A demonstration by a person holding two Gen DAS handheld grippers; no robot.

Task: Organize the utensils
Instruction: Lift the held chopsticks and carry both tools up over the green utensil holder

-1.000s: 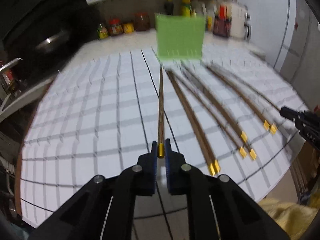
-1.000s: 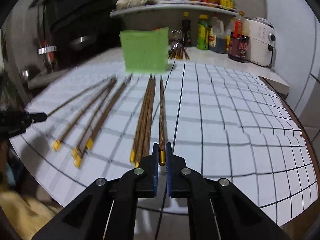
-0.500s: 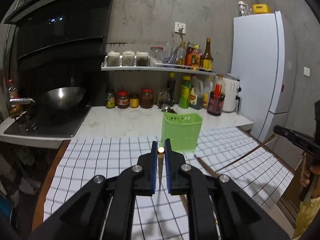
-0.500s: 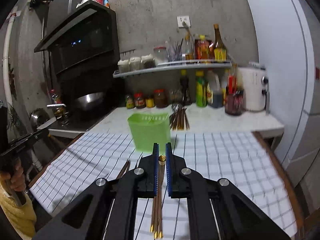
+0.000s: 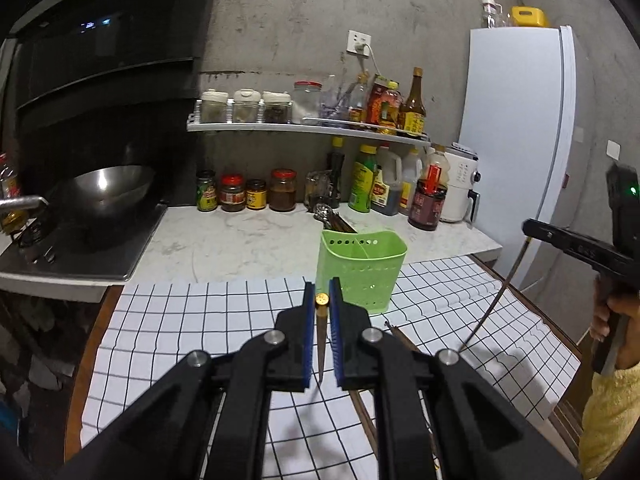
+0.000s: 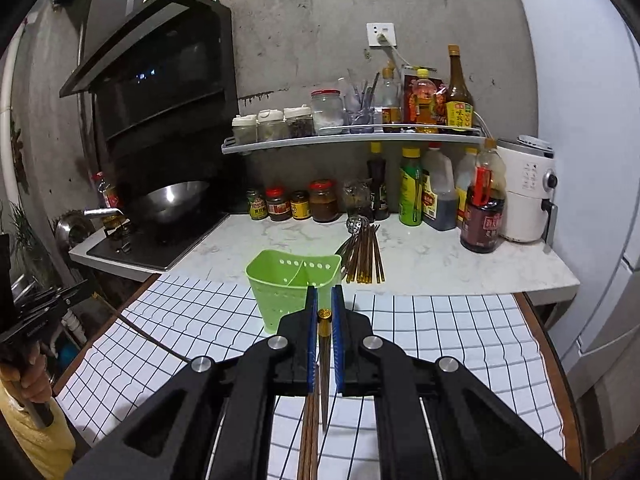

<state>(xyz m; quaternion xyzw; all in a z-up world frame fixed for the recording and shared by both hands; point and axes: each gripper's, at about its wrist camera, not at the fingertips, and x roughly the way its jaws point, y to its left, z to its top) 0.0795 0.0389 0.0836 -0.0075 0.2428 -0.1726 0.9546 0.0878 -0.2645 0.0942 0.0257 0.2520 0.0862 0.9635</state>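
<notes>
My left gripper (image 5: 321, 300) is shut on a brown chopstick (image 5: 321, 336) with a gold cap, held upright, tip hanging down above the checked cloth (image 5: 180, 328). My right gripper (image 6: 324, 314) is shut on another gold-capped chopstick (image 6: 325, 364), also hanging tip down. The green perforated utensil holder (image 5: 362, 268) stands at the far edge of the cloth, just beyond both grippers; it also shows in the right wrist view (image 6: 294, 284). More chopsticks (image 6: 308, 432) lie on the cloth below the right gripper. The right gripper and its chopstick show at the right of the left wrist view (image 5: 560, 240).
A marble counter (image 5: 240, 240) behind carries jars, sauce bottles, a white appliance (image 6: 526, 196) and a bundle of chopsticks with a ladle (image 6: 364, 252). A wok on a stove (image 5: 104, 196) is at the left. A white fridge (image 5: 520, 140) stands at the right.
Both grippers have lifted their chopsticks off the cloth and tilted up from looking down at the table to looking level, with the chopsticks now hanging tip down.
</notes>
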